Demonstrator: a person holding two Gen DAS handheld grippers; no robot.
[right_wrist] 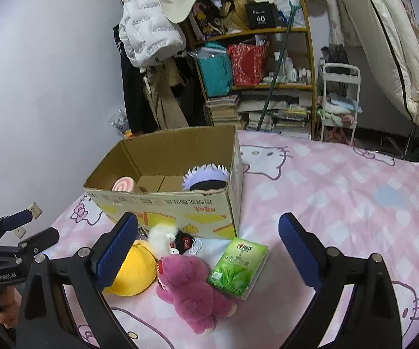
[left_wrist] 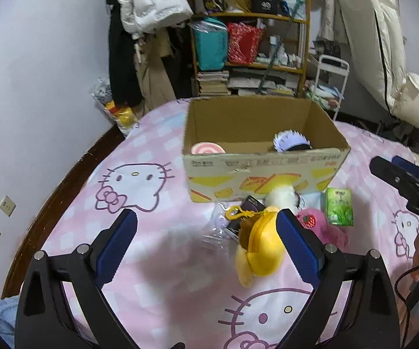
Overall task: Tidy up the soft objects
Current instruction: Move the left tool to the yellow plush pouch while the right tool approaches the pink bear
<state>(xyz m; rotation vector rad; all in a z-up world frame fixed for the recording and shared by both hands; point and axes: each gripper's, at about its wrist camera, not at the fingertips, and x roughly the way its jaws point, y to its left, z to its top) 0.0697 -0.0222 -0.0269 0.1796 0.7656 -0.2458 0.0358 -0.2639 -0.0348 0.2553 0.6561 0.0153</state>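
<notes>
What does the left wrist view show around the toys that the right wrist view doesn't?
Only the left wrist view shows the clear plastic wrapper and yellow clip beside the yellow plush.

Only the right wrist view shows the pink bear whole.

Both show the cardboard box, the green tissue pack and the white plush.

Home bedroom: cartoon-cat bedsheet [right_wrist: 340, 180], cluttered shelf [right_wrist: 267, 58], hanging coats [right_wrist: 148, 23].
</notes>
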